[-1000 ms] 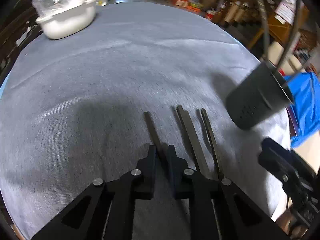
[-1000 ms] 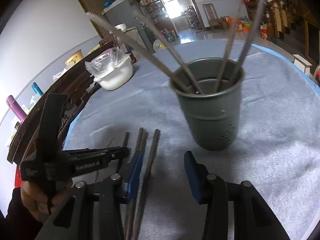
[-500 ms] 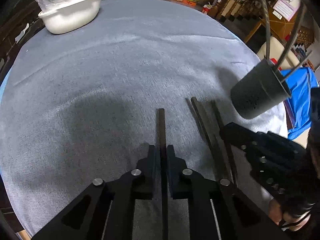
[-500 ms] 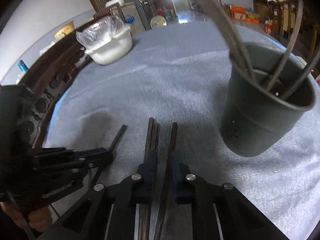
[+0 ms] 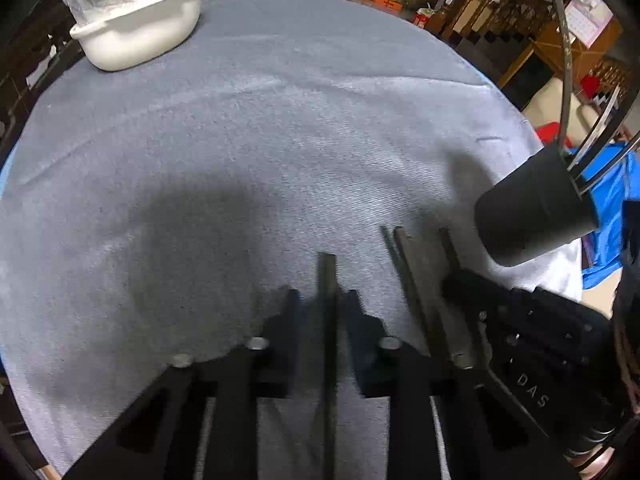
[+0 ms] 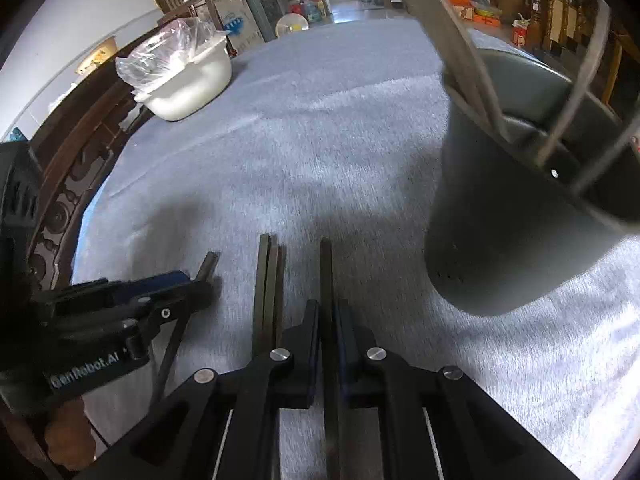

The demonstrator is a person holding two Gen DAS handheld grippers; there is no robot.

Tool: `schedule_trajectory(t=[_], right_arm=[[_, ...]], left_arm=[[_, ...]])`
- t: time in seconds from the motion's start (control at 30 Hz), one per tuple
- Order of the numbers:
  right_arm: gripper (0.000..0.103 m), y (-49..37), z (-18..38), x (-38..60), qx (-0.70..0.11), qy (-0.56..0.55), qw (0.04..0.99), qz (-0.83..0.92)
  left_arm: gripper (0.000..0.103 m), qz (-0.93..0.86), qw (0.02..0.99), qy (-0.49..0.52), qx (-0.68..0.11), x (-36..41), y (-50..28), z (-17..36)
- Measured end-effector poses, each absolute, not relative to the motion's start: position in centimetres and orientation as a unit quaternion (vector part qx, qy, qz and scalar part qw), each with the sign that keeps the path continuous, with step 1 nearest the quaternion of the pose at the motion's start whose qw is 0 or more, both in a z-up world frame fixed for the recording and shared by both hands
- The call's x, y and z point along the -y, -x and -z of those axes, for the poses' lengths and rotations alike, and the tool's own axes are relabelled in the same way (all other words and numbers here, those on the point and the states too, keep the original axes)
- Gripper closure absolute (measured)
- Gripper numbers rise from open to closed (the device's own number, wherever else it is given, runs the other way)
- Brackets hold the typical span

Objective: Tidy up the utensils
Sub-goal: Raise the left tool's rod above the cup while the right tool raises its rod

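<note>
Left gripper (image 5: 322, 304) low over grey tablecloth (image 5: 248, 128), jaws closing around a single dark chopstick (image 5: 327, 276) running straight out between the pads; whether pads actually press it, cannot tell from the left wrist view. Tip of that chopstick resting on cloth just ahead of the fingers.

Right gripper (image 6: 329, 316) close alongside, jaws clamped on another dark chopstick (image 6: 325, 268), stick pinched tight between the blue-lined pads and pointing forward, flat on the cloth. Just left of it, a pair of chopsticks (image 6: 267, 280) lying loose and parallel, touching each other.

Further out, at right, dark grey utensil holder (image 6: 516, 216) standing on the cloth, near the right gripper, small holes low in its wall. Several long metal utensils (image 6: 452, 36) leaning out of its mouth at varied angles.

Far across the table, near the left edge, white plastic basin (image 6: 188, 88) lined with a crumpled clear bag (image 6: 168, 52).

Beyond table: cluttered room, wooden railings, open doorway.
</note>
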State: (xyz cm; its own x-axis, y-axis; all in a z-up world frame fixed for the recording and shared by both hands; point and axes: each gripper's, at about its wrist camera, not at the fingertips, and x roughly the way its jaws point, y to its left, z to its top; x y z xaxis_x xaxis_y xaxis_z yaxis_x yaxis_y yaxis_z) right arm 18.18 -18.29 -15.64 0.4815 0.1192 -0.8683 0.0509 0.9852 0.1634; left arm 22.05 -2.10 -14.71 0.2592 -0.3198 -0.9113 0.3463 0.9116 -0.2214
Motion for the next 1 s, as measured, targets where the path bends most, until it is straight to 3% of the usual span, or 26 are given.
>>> schedule_trajectory(t=[0.07,0.27,0.7,1.0], right_arm=[[0.092,-18.6,15.6,18.0,-0.506,-0.073,0.859,-0.021],[0.096,-17.7,15.0,18.0,-0.486,-0.073,0.870,-0.031],[0.096,-11.6,7.0,20.0,-0.332,-0.130,0.927,-0.114],[0.096,-7.7,3.1,20.1,-0.260,-0.138,0.947,-0.127]], left_arm=[[0.096,0.213,0.789,-0.005,-0.576,2.1,-22.3,14.9],[0.096,0.197,0.811,0.015,-0.551,1.8,-22.0,13.6],[0.096,0.182,0.896,0.071,-0.400,-1.3,-17.6,1.9],[0.096,0.182,0.916,0.040,-0.355,-0.3,-13.6,-1.4]])
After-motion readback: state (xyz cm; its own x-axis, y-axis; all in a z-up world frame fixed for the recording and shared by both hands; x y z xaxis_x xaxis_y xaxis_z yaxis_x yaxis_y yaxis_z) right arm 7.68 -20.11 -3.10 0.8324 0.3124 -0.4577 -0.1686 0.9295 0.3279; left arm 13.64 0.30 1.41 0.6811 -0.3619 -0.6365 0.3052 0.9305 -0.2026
